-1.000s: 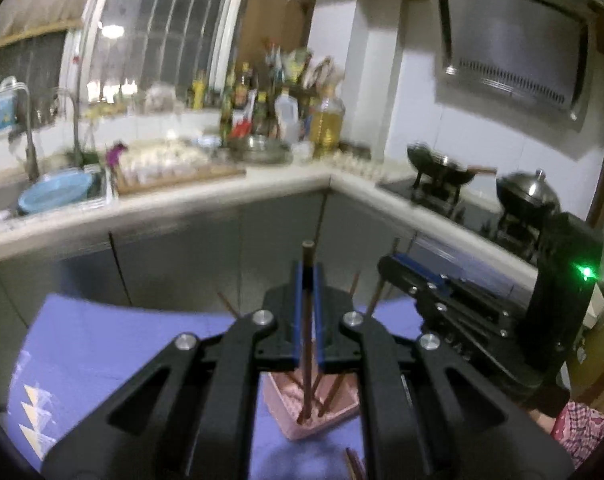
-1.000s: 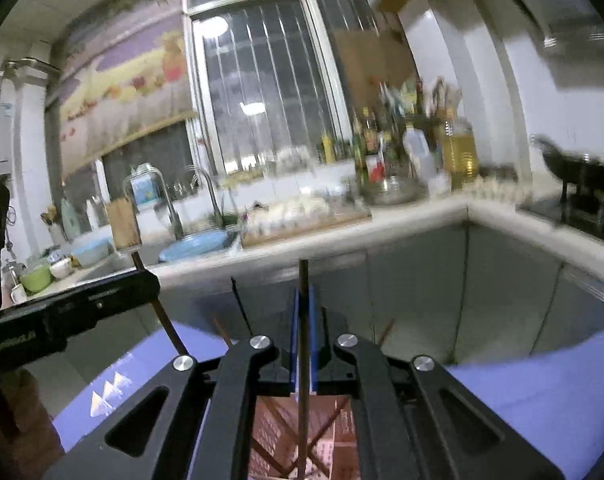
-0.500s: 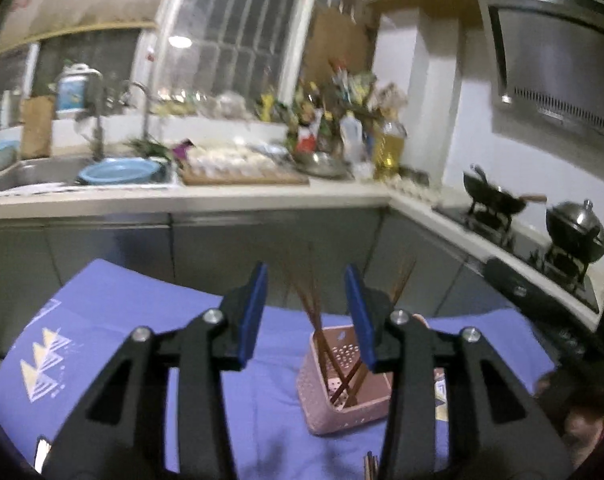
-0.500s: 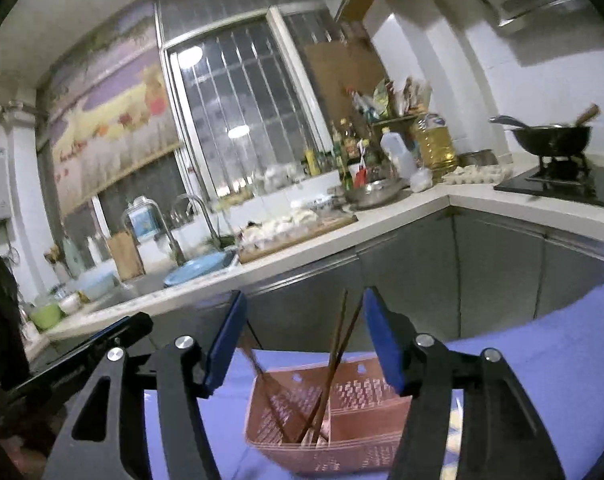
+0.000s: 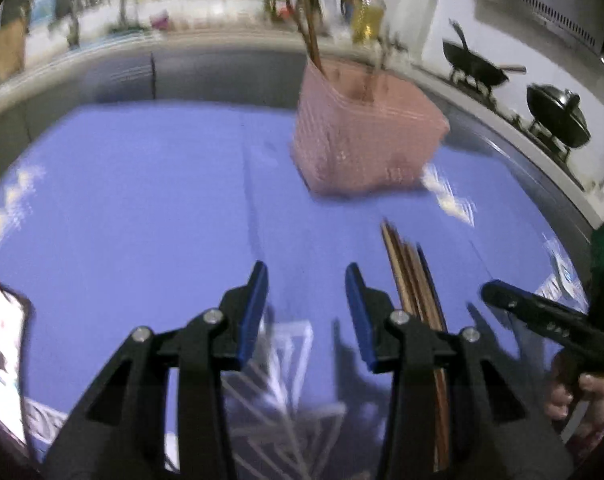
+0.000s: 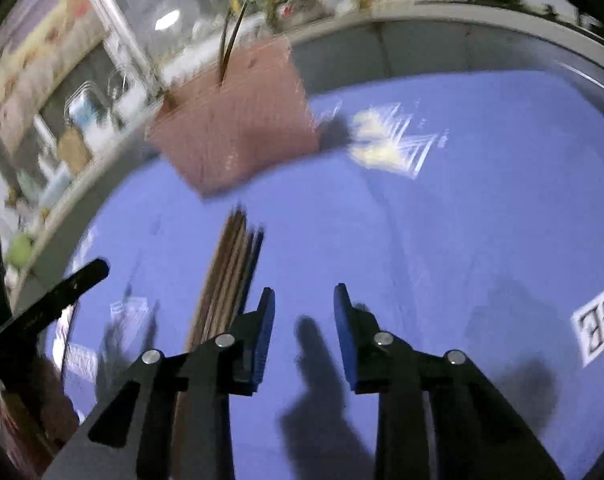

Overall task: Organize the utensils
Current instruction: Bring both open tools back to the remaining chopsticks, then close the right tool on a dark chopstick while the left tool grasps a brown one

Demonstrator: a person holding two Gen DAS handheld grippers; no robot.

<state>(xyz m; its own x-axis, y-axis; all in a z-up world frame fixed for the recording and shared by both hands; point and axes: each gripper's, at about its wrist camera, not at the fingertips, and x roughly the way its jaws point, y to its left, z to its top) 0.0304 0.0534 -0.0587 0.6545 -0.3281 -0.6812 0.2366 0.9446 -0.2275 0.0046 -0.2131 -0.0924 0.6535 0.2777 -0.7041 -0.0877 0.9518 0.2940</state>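
The right gripper [image 6: 303, 300], its jaws just closing partway with nothing between them, hangs over the blue cloth [image 6: 441, 232], right of the loose chopsticks [image 6: 232, 264] and nearer than the pink basket [image 6: 238, 128].

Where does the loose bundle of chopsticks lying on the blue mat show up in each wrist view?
Left wrist view: the bundle of chopsticks lies right of centre, running down behind the right finger of the left tongs.
Right wrist view: the bundle lies left of centre, beside the left finger of the right tongs.
Shared landmark: the pink basket stands on the mat beyond the bundle's far end in both.
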